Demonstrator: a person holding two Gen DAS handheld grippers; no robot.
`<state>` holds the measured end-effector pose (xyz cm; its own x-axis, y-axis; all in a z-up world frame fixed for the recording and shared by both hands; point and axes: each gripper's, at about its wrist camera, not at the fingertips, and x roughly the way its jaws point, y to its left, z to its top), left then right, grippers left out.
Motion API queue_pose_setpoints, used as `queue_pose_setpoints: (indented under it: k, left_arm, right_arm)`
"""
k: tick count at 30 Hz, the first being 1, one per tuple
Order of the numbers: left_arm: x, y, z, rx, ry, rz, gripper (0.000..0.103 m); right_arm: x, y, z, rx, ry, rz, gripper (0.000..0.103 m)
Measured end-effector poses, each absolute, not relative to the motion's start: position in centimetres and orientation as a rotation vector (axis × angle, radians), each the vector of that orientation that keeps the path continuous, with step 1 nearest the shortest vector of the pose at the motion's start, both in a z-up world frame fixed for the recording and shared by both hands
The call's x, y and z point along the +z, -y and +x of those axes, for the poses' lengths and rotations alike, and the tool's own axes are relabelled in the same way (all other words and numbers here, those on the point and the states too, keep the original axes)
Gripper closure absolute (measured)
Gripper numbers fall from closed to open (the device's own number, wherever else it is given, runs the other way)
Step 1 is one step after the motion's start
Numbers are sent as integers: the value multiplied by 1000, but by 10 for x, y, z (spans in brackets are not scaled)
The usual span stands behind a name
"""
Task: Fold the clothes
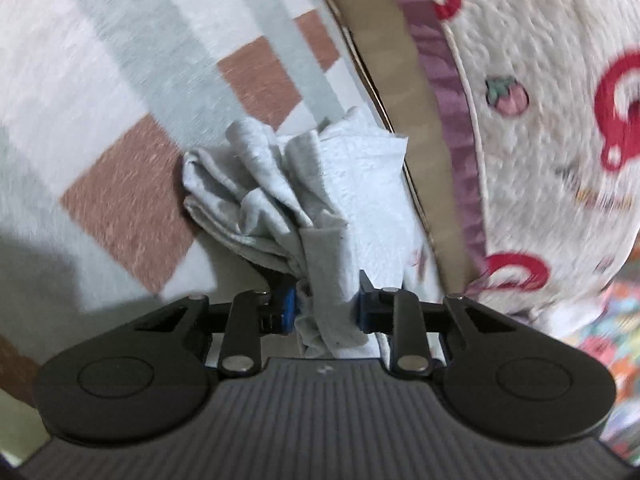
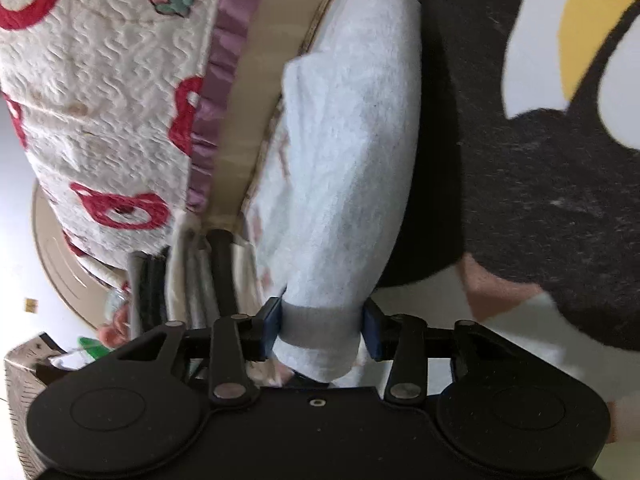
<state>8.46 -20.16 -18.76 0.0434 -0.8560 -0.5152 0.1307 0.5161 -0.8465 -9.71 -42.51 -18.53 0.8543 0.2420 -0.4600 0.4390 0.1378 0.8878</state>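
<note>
Between both jaws, bunched soft garment [image 1: 280, 184].

So, tally: two black two-finger grippers, left one [image 1: 326, 300] and right one [image 2: 322, 330]. One pale grey-white knit garment [image 2: 344, 152]. One cream quilted blanket with red prints [image 1: 540, 80]. One black patterned rug [image 2: 540, 184], far right.

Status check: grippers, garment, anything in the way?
Left gripper shut on bunched grey cloth. Right gripper shut on white garment. Quilt close alongside.
</note>
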Motion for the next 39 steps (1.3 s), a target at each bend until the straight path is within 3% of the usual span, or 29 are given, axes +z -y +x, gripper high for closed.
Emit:
queue_pose_setpoints:
  k: [6, 20, 23, 24, 25, 26, 30, 34, 37, 39]
  left_arm:
    - [-195, 202, 88, -878, -1310, -671, 77]
    - [-211, 203, 89, -870, -1343, -668, 74]
    - [-213, 202, 90, -848, -1362, -673, 69]
    - [-215, 200, 92, -829, -1373, -678, 63]
    - [-216, 199, 94, -810, -1384, -683, 61]
    - [-217, 197, 96, -791, -1395, -688, 61]
    - [-223, 191, 105, -761, -1395, -734, 61]
    - [-218, 201, 96, -813, -1291, -628, 67]
    - [-211, 213, 85, -868, -1155, -477, 72]
    - [-205, 221, 78, -888, -1077, -380, 74]
  right_arm:
    - [-163, 456, -110, -327, -575, 1136, 39]
    - [-192, 511, -56, -382, -494, 1059, 36]
    - [-186, 517, -41, -382, -516, 995, 36]
    - [-183, 516, -38, -378, -532, 952, 41]
    - [-179, 514, -36, -374, -548, 908, 59]
    - [-173, 509, -37, -360, -543, 847, 70]
    - [-155, 492, -41, -331, -544, 677, 73]
    - [-158, 500, -43, -329, -561, 733, 65]
    - [-172, 509, -41, -341, -580, 802, 42]
    - [-180, 511, -38, -340, -546, 800, 38]
